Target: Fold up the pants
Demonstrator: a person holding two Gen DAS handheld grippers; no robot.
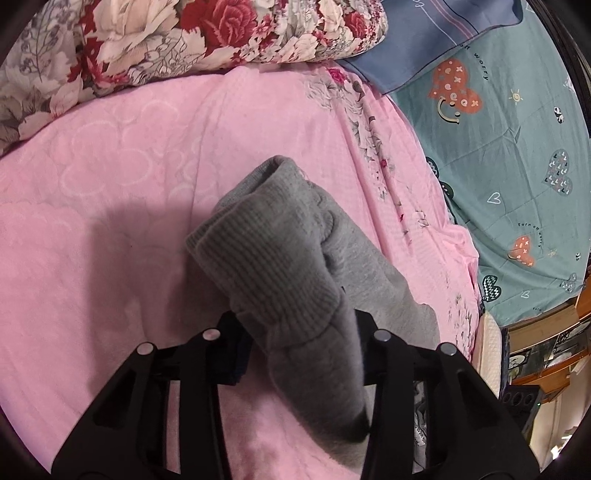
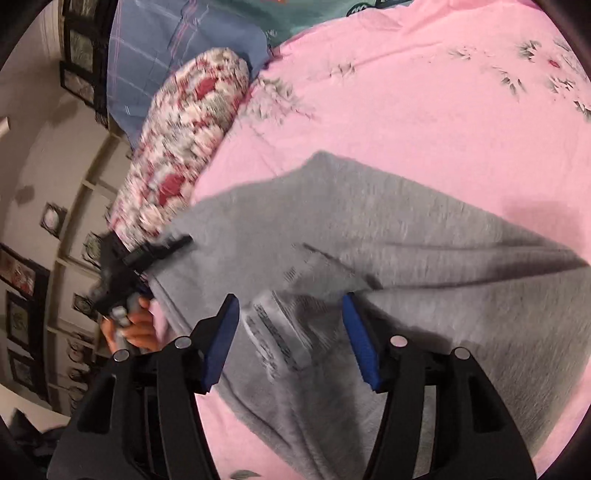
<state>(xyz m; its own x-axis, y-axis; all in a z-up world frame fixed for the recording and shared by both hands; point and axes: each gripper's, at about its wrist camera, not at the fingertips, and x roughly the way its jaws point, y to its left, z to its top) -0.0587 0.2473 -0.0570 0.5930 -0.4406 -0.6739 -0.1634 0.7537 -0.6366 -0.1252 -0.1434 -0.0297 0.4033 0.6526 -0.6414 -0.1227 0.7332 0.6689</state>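
Observation:
Grey sweatpants [image 2: 388,258] lie spread on a pink bed sheet [image 2: 406,92]. My left gripper [image 1: 295,325] is shut on a ribbed grey cuff end [image 1: 266,243] of the pants, which bunches up between the fingers and hangs down toward the sheet. My right gripper [image 2: 290,332] is open, its blue pads [image 2: 221,339] on either side of the waist area with its white care label [image 2: 280,332]. The left gripper and the hand holding it also show in the right wrist view [image 2: 125,280], at the pants' left edge.
A rolled floral quilt [image 1: 184,40] lies along the far side of the pink sheet. A blue pillow [image 1: 436,33] and a teal printed sheet [image 1: 517,166] lie to the right. Wall shelves and framed pictures [image 2: 44,221] stand beyond the bed.

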